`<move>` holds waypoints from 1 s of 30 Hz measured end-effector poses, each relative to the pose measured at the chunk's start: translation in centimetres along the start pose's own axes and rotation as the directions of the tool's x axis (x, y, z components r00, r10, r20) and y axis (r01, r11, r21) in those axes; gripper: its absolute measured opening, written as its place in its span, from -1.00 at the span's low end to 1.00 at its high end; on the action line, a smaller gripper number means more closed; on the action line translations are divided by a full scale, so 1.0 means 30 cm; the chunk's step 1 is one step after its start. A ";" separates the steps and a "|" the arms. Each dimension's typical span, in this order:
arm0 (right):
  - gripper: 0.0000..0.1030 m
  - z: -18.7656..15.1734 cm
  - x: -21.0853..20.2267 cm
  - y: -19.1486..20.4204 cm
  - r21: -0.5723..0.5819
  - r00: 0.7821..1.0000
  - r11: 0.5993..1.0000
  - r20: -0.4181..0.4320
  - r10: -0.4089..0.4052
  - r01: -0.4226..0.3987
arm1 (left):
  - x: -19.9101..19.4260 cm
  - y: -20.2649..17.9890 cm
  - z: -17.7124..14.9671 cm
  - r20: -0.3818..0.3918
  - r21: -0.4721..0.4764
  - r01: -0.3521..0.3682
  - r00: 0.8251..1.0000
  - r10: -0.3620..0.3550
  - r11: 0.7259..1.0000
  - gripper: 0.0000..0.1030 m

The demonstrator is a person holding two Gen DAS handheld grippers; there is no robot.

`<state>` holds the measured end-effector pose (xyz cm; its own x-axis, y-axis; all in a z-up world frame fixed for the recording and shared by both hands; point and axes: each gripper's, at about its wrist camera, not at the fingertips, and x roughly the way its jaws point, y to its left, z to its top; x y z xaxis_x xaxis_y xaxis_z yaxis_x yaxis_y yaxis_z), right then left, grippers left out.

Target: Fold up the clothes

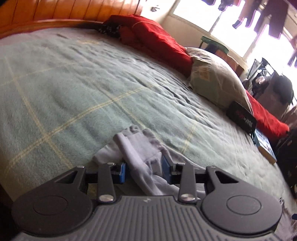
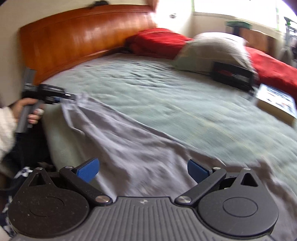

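A pale lilac garment (image 2: pixel 130 140) lies stretched across the near side of a green checked blanket (image 2: pixel 167 92). In the left wrist view a bunched edge of the garment (image 1: pixel 137 148) sits between the blue pads (image 1: pixel 121 171) of my left gripper (image 1: pixel 143 167), which is shut on it. The right wrist view shows that left gripper (image 2: pixel 71 96) in a person's hand (image 2: pixel 29 111) at the bed's left edge, holding the garment's far corner. My right gripper (image 2: pixel 143 169) hovers over the near end of the garment, open, with nothing pinched between its pads.
A wooden headboard (image 2: pixel 83 42) runs along the far left. A red blanket (image 1: pixel 154 39), a pale pillow (image 1: pixel 213 79), a black box (image 1: pixel 241 116) and a book (image 1: pixel 265 146) line the bed's right side. Clothes hang at a bright window (image 1: pixel 259 16).
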<state>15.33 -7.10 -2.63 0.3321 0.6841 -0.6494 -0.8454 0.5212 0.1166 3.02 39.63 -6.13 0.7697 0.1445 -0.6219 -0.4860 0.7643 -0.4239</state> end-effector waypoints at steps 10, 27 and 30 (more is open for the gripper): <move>0.00 0.206 0.278 0.069 -0.136 0.982 0.975 -0.095 0.161 -0.173 | -0.084 -0.039 0.014 0.120 0.064 0.105 0.986 -0.112 0.992 -0.90; -0.39 0.244 0.566 0.097 -0.218 0.957 0.947 -0.221 0.187 -0.235 | 0.031 0.098 -0.049 0.068 -0.011 0.131 0.989 -0.130 0.991 -0.87; -0.84 0.232 0.545 0.127 -0.279 0.962 0.933 -0.214 0.170 -0.227 | 0.022 0.069 -0.041 0.076 0.037 0.104 0.991 -0.107 0.994 -0.88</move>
<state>20.46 9.61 -7.58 0.0858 0.6372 -0.7659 -0.9810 0.1881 0.0466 2.00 40.53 -8.23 0.8465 0.1096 -0.5209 -0.3875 0.7979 -0.4617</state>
